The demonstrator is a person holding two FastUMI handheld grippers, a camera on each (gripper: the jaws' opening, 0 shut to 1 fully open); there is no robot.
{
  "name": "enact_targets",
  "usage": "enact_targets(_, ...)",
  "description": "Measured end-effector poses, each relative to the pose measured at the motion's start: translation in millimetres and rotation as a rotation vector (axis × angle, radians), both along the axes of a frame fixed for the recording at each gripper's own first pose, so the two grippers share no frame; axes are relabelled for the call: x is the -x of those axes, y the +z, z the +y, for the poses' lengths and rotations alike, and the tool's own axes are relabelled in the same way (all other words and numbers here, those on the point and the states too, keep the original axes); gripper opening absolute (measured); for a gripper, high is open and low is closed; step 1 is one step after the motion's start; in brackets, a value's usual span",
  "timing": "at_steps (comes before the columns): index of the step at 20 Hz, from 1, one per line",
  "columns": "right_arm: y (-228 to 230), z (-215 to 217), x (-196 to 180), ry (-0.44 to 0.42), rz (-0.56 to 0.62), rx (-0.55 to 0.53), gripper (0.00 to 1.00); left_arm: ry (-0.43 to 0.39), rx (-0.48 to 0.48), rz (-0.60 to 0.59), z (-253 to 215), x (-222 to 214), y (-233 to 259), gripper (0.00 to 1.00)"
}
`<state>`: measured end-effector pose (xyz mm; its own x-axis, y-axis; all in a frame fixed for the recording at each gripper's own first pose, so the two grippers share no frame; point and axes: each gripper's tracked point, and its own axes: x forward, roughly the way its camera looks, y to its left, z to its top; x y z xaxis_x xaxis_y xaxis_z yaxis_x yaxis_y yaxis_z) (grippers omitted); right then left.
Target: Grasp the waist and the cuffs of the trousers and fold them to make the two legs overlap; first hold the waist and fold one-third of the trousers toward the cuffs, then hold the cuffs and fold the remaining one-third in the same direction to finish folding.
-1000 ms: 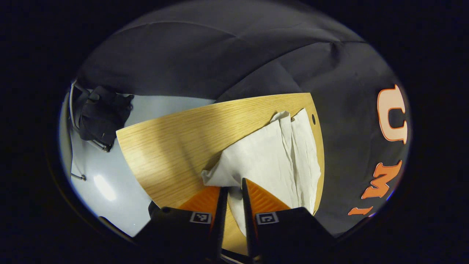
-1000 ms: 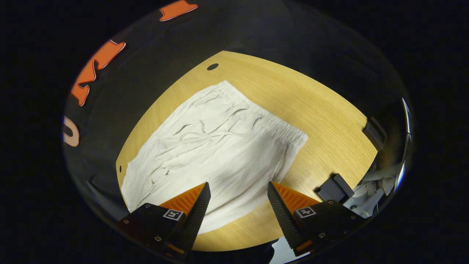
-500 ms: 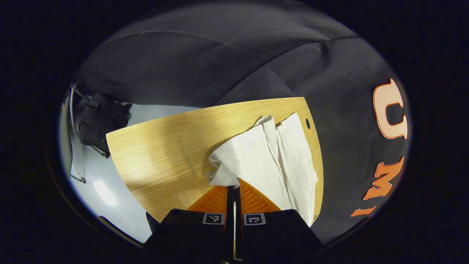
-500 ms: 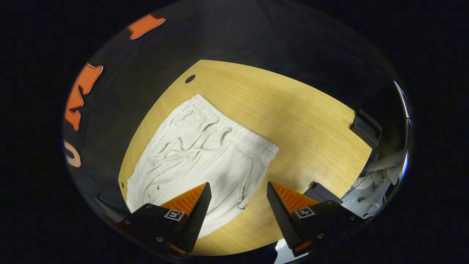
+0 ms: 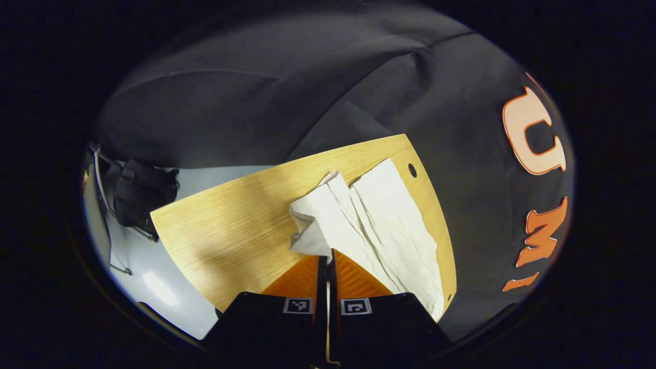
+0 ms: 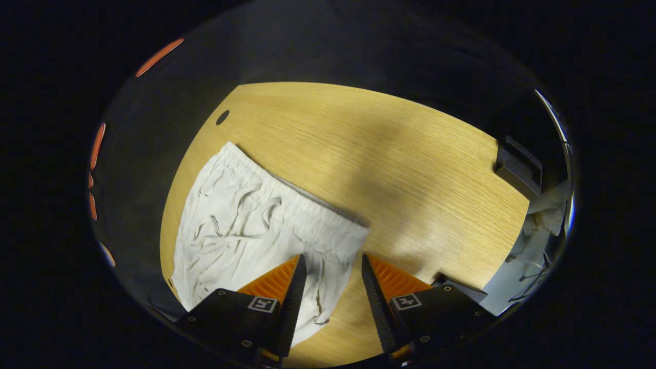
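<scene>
So up close in the left gripper view, the left gripper [image 5: 327, 256] had its two fingers pinched right together on a corner of the trousers [image 5: 369, 225], with the cloth bunched up into a little peak just above the tips. From there the white fabric ran away toward the far corner of the desk [image 5: 230, 225] in two long creased strips with a dark split between them, so that looked like the leg end, one leg lifted and rumpled and the other lying flat by the desk's edge. A small round hole [image 5: 412, 170] sat in the desk just past the cloth.

In the right gripper view, the right gripper [image 6: 330, 269] was parted, fingers a little way apart with nothing clamped, hovering right at the corner of the waistband [image 6: 302, 205]. The waistband was gathered elastic with the drawstring lying in loops across the wrinkly front. The trousers [image 6: 230, 230] lay on the left part of the wooden desk [image 6: 410, 154], with bare wood grain to the right. Further off were dark blocks [image 6: 517, 166] at the desk's right edge.

The only markings were small black-and-white square tags [image 5: 298, 305] on the gripper bodies, no readable writing on the trousers.
</scene>
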<state>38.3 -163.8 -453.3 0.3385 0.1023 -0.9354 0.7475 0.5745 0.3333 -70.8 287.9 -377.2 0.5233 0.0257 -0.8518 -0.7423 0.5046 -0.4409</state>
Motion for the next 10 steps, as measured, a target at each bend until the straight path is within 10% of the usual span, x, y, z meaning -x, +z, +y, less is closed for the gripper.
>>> enact_targets(5, -7, 2, -3, -0.034, -0.023, -0.040, 0.10, -0.126, -0.069, 0.017, -4, -14, 11, 0.06)
enact_targets(10, 12, -5, -8, -0.061, -0.077, -0.069, 0.04, -0.112, -0.043, -0.017, -6, -27, 32, 0.06)
